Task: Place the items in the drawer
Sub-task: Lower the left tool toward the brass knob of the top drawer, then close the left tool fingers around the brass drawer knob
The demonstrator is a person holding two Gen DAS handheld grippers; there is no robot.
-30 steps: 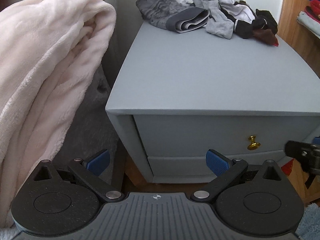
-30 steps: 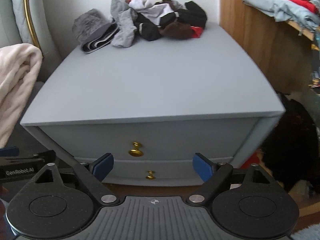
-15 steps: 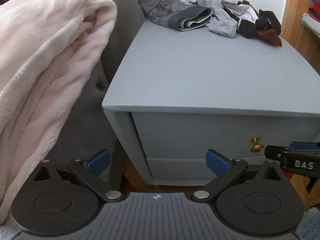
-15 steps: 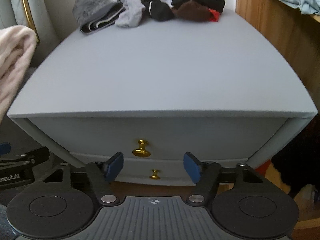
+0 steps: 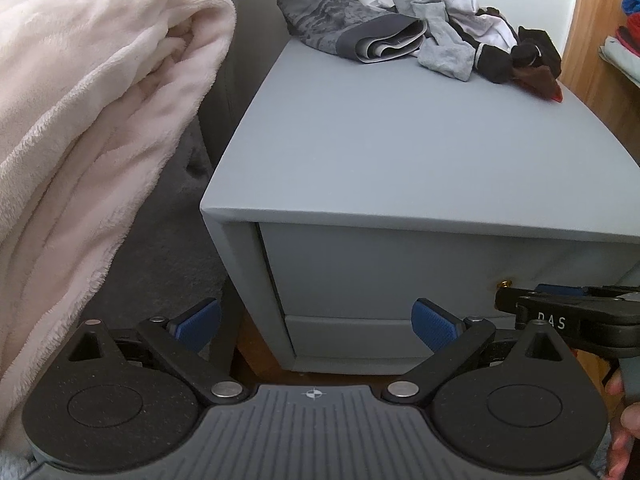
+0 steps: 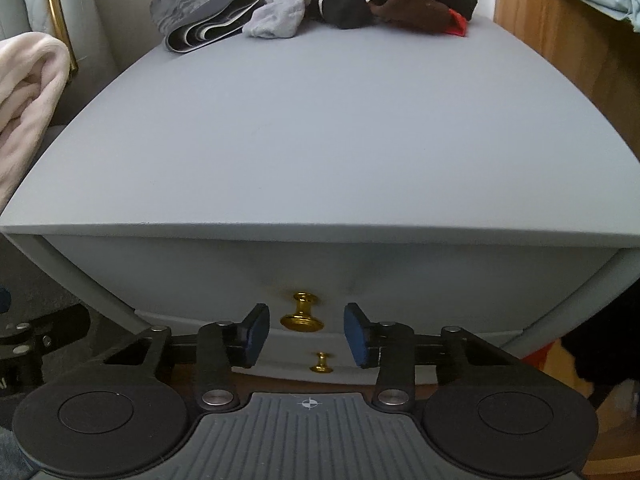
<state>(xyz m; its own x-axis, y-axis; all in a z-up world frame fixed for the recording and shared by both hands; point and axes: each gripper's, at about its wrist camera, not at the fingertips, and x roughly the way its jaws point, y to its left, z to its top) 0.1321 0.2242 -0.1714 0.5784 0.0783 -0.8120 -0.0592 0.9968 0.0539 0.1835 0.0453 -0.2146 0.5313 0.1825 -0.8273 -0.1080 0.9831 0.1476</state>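
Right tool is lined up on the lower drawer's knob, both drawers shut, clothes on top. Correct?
Not the lower one: the right wrist view shows the right tool framing the upper drawer's knob. Its jaws have just been closing, pads not touching it. The rest holds.

right claw body [image 5: 568,316]: white letters "DAS" on its black side, seen from the left wrist view
elsewhere: nothing legible
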